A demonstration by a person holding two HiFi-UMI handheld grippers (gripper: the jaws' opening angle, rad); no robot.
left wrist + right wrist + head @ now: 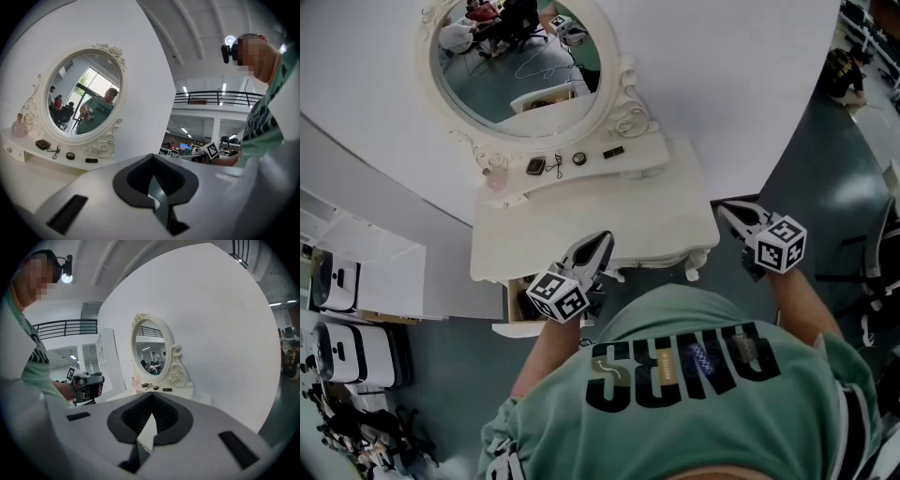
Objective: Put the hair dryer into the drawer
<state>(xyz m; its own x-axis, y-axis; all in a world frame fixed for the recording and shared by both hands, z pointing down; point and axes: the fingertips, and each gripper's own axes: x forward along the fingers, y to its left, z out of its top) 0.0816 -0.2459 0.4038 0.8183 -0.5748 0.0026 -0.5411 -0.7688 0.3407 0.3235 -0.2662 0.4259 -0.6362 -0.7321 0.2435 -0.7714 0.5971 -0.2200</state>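
At the white vanity surface (581,220), one drawer (517,329) stands open with one dark shape in it, apparently the hair dryer (527,302), just below the left gripper (604,241). Both the left and the right gripper (724,209) have their jaws closed on nothing. The shelf under the one oval mirror (520,66) holds one pink bottle (496,174) and four small dark items (578,158).

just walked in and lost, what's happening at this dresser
A person stands at a white dresser with a gripper in each hand. Both the left gripper and right gripper are shut and empty. A drawer below the left one is open; what is inside cannot be made out.
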